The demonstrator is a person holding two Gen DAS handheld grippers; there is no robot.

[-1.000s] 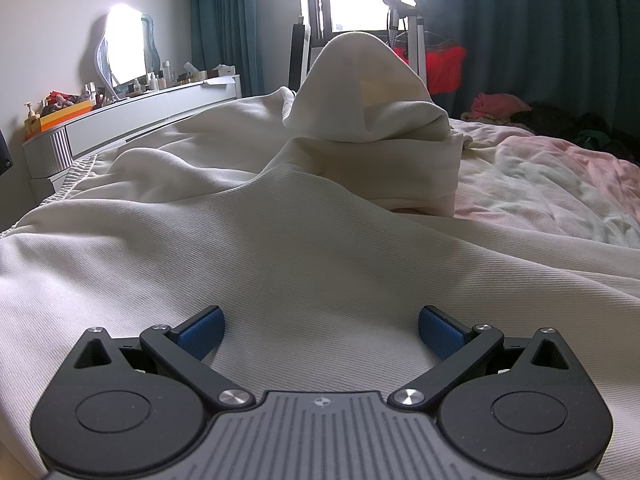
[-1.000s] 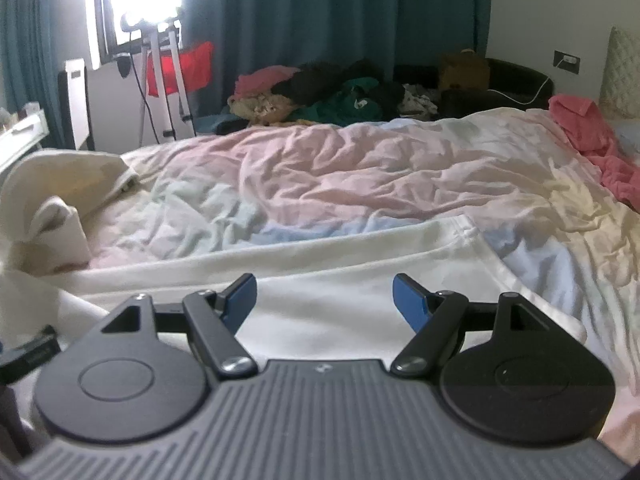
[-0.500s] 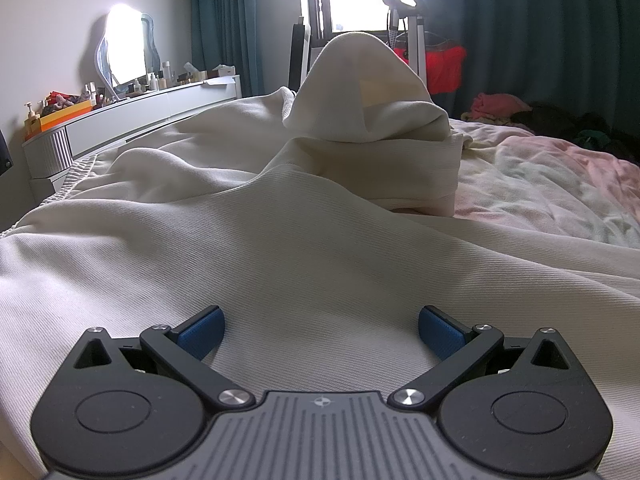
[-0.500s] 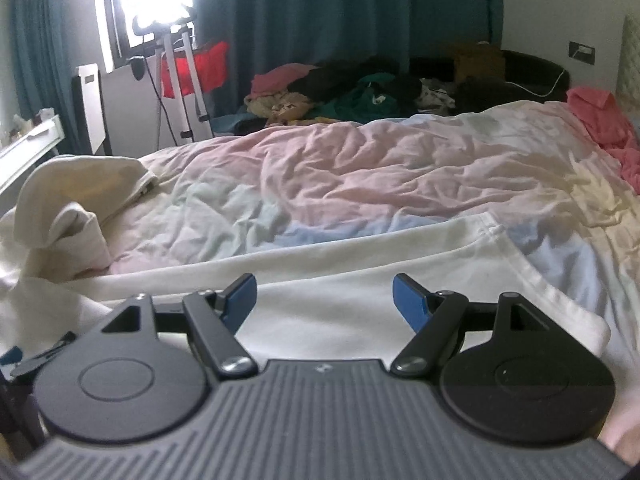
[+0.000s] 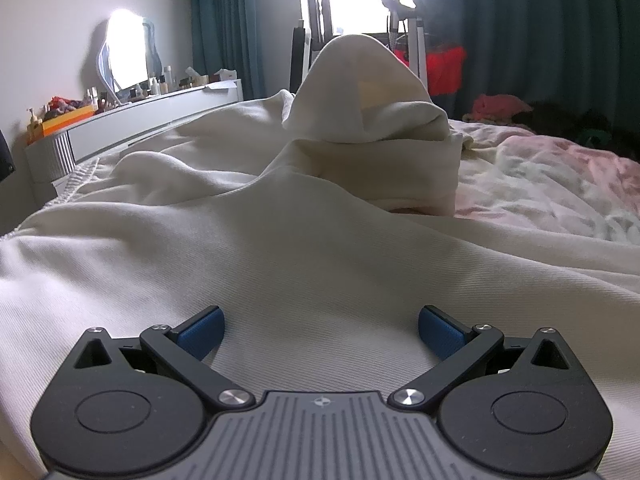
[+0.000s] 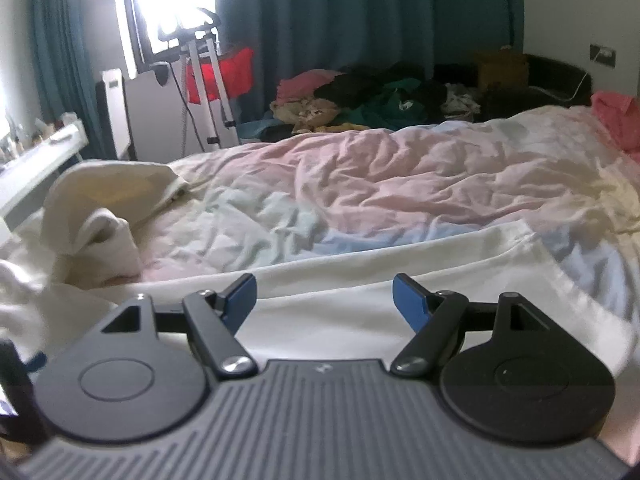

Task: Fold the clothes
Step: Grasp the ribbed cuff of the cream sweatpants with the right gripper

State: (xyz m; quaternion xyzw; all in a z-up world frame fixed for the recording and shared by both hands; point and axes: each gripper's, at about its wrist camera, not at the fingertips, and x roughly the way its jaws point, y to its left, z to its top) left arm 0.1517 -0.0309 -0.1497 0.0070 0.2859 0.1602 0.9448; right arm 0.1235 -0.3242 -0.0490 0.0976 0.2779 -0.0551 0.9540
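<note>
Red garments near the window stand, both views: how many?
1 red garment, hanging on the white stand by the window; the left wrist view shows the same one. The pink items on the clothes pile aren't counted; more may be buried there.

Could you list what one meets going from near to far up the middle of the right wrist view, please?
right gripper, jaws open → cream garment spread flat → crumpled pastel bedsheet → pile of dark and coloured clothes → teal curtain
</note>
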